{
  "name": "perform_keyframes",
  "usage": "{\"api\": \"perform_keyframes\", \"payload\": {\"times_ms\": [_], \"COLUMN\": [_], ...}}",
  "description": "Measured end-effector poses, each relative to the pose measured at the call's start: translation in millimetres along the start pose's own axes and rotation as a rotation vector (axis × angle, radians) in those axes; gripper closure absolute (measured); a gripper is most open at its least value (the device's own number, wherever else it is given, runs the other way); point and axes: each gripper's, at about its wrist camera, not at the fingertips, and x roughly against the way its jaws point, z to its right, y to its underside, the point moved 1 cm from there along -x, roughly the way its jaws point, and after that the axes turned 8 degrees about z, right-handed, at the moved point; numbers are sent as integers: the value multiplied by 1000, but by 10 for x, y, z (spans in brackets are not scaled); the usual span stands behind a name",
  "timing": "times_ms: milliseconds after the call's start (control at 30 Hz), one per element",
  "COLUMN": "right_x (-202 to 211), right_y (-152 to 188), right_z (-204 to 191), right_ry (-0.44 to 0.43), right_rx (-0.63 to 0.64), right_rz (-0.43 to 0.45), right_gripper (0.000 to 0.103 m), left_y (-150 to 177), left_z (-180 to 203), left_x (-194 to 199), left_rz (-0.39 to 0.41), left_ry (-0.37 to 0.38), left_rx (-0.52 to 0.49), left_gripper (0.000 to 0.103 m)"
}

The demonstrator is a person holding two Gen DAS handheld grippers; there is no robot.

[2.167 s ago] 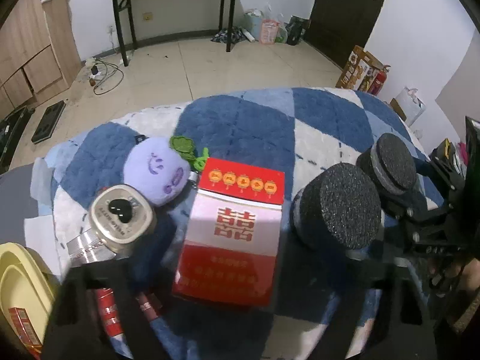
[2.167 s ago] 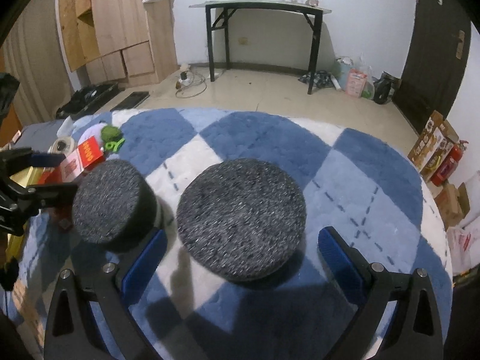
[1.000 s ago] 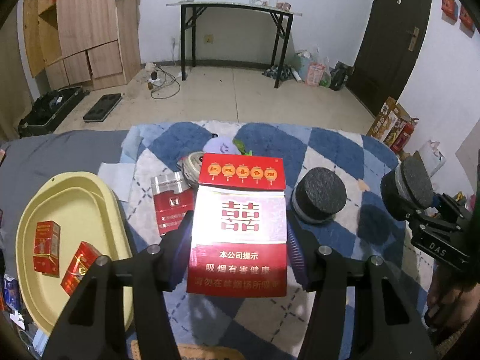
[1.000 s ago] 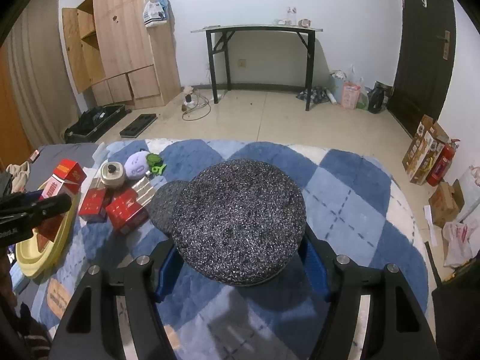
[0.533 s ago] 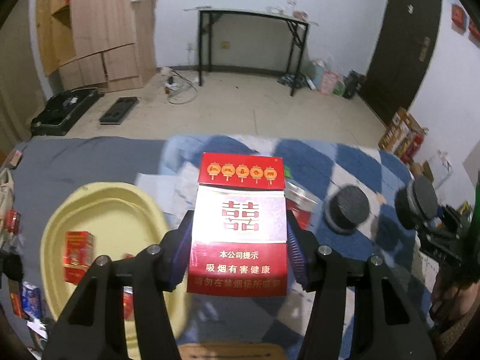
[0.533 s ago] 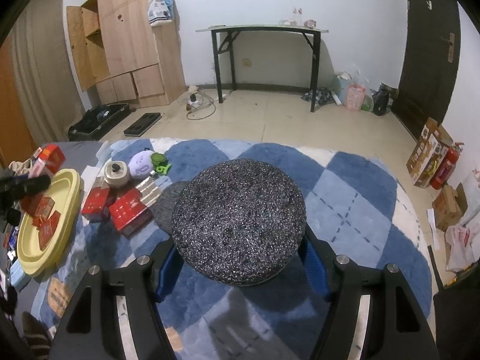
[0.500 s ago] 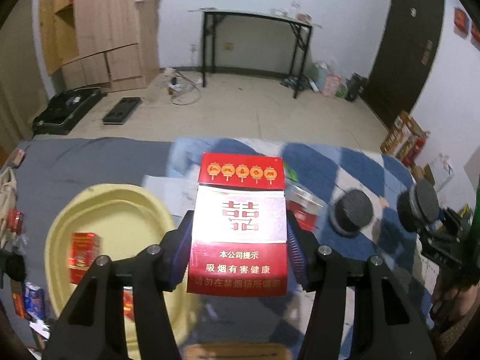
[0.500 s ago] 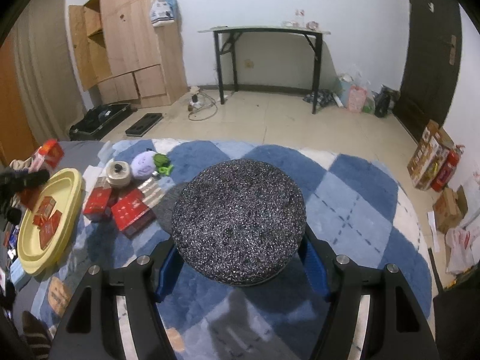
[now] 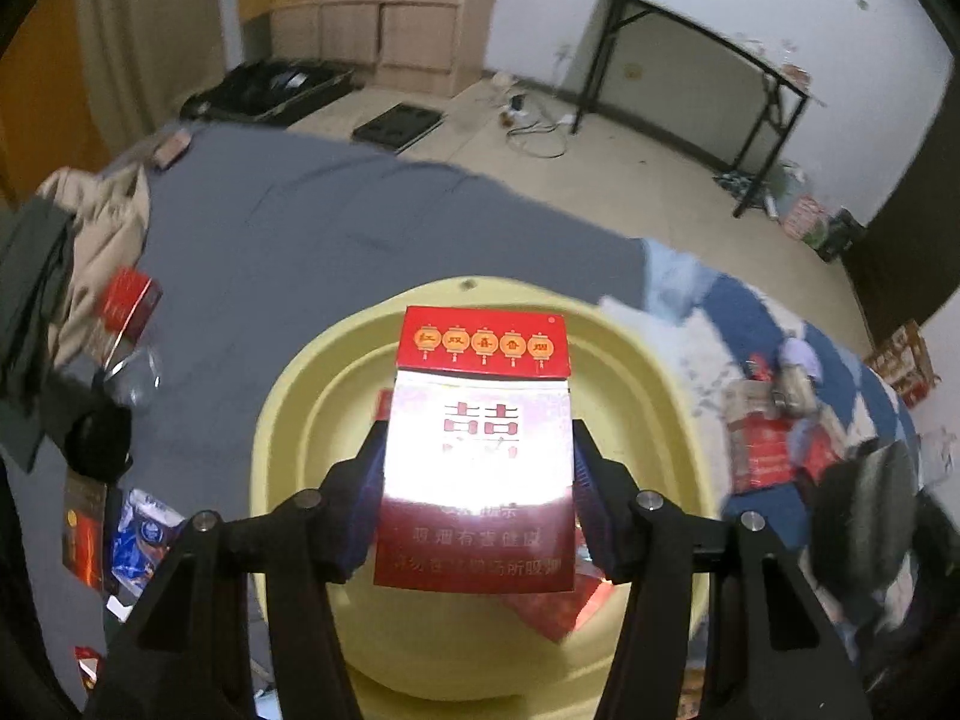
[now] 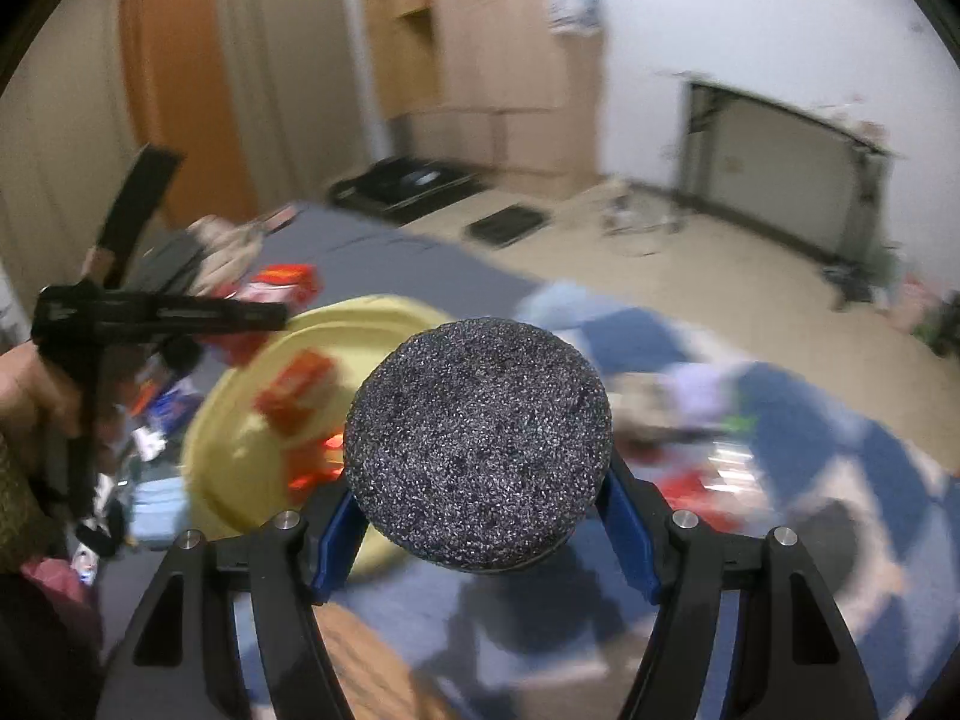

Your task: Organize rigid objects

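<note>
Here the left gripper (image 9: 480, 468) clamps a red box (image 9: 478, 450) by its sides, above the yellow tray (image 9: 288, 396), likely for release there. Beside the tray, the right gripper (image 10: 480, 516) pinches a foam disc (image 10: 478, 453); more boxes (image 10: 297, 387) lie inside.

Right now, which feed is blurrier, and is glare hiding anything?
Right wrist view: heavy motion blur over the yellow tray and rug; only the held foam disc is sharp. Left wrist view: sharper, but glare washes out the red box's middle.

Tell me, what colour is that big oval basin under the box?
Pale yellow. The basin shows best in the left wrist view.
</note>
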Motion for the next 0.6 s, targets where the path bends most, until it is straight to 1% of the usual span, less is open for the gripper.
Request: {"api": "perform_keyframes", "payload": {"times_ms": [100, 167, 300, 367, 467, 600], "right_x": [-426, -674, -1073, -1228, -1418, -1603], "right_y": [-6, 2, 6, -1, -13, 73], "right_z": [-324, -476, -621, -707, -803, -915], "right_ry": [-47, -63, -73, -71, -70, -63], "right_rx": [20, 39, 80, 106, 136, 165], "right_rz": [-46, -73, -133, -150, -171, -182], "right_gripper": [34, 34, 34, 34, 34, 34], "left_y": [0, 20, 62, 76, 87, 128], "left_z": [-125, -156, -219, -258, -344, -384], "left_x": [-186, -263, -452, -513, -604, -680], "left_rz": [-28, -40, -84, -92, -100, -112], "left_ry": [-8, 7, -7, -18, -13, -16], "left_rx": [31, 34, 41, 44, 60, 71], "left_gripper": [45, 45, 45, 45, 45, 45]}}
